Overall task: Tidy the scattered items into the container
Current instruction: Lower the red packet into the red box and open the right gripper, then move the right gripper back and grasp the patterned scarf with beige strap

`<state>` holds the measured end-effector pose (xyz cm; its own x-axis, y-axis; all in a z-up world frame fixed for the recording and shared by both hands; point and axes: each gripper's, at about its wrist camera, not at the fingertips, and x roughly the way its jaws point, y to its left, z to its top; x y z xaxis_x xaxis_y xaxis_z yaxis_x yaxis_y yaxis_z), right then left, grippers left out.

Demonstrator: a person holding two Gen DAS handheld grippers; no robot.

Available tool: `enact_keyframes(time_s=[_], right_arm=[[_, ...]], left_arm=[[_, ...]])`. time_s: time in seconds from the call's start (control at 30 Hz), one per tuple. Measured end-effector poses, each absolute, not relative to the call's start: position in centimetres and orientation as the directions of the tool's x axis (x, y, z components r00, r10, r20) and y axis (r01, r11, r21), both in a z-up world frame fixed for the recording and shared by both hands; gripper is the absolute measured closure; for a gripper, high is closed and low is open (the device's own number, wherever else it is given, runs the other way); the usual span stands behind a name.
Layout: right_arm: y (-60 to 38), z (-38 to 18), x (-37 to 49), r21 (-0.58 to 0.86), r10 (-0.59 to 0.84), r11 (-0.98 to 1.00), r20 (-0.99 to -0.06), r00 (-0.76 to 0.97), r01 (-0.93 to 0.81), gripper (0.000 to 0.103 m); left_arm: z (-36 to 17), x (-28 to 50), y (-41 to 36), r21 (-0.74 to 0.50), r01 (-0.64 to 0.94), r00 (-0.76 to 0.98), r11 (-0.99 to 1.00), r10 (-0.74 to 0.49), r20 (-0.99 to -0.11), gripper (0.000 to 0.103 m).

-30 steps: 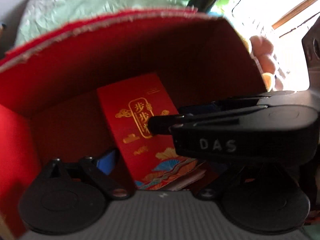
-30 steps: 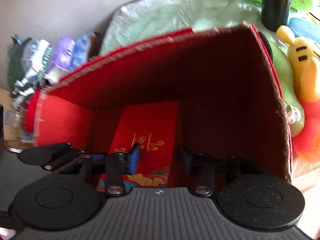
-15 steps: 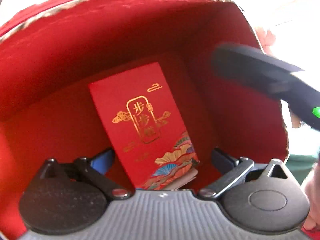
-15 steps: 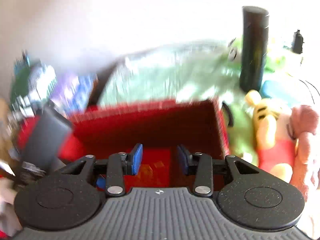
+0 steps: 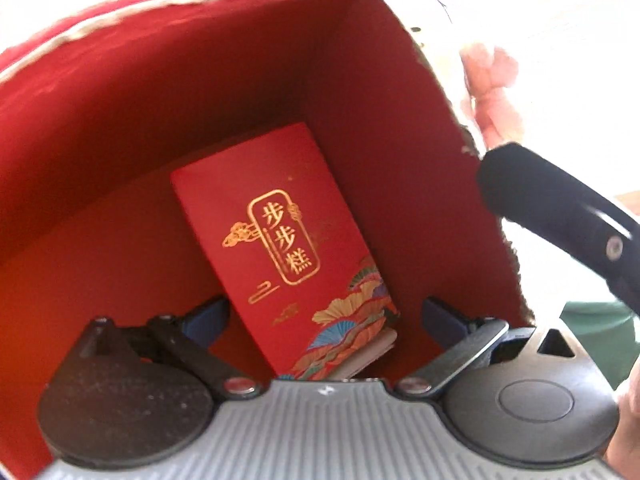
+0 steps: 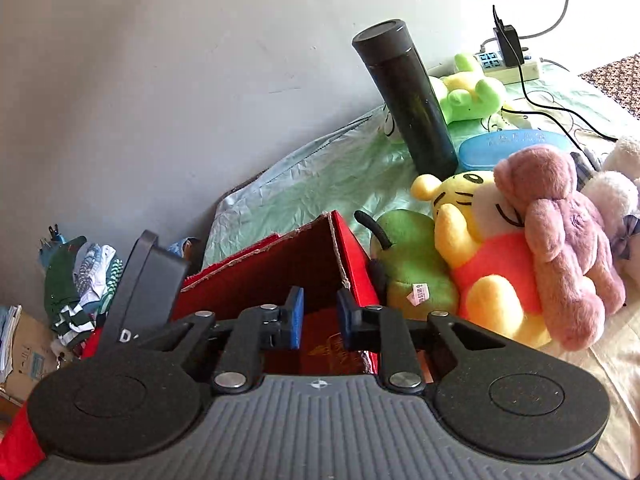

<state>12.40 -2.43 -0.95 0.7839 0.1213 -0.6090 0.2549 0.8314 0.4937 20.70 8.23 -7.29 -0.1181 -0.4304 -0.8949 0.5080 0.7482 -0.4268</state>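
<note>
Both grippers are spread and hold nothing: the left gripper [image 5: 324, 318] reaches into the red cardboard box [image 5: 140, 92], where a flat red gift packet with gold lettering [image 5: 280, 248] already lies on the floor. The right gripper [image 6: 318, 322] hovers above the box rim. Beyond, the yellow plush bear [image 6: 476, 256], green plush pear [image 6: 412, 264] and tall black flask [image 6: 408, 96] sit outside on the pale green sheet [image 6: 304, 188], so most of the tidying looks undone.

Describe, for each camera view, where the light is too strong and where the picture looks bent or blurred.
Left wrist view: the area right of the red box is washed out white; the envelope inside is sharp, the box rim slightly smeared. Right wrist view: evenly lit and sharp, but the flask leans from fisheye bending.
</note>
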Motion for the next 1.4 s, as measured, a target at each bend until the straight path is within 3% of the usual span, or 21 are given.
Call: enact_keyframes(time_s=[0.27,0.43,0.77,1.07,1.4], right_arm=[[-2.3,-1.7,13.2,0.491,0.118,0.830,-0.618,0.777,0.265,0.084],[-1.3,-1.4,13.3,0.429,0.081,0.861,-0.644,0.761,0.272,0.083],[-0.7,0.1,9.6,0.420,0.060,0.868,-0.618,0.784,0.264,0.081],[-0.6,-0.7,5.1,0.428,0.102,0.878,-0.605,0.790,0.214,0.081],[-3.5,-2.4,0.8,0.482,0.237,0.868,-0.614,0.753,0.121,0.079]], left_arm=[[-6.8,19.9,7.8,-0.407,0.498,-0.086,0.766,-0.424,-0.902,0.001],[-4.7,18.5,8.3,-0.281,0.489,0.101,0.826,-0.373,-0.922,0.001],[-0.2,12.2,14.5,-0.090,0.355,0.420,0.931,-0.244,-0.874,0.003],[3.2,7.5,21.1,-0.179,0.330,0.507,0.927,-0.334,-0.795,0.011],[0.9,-1.1,20.1,-0.200,0.458,0.504,0.866,-0.438,-0.745,0.017]])
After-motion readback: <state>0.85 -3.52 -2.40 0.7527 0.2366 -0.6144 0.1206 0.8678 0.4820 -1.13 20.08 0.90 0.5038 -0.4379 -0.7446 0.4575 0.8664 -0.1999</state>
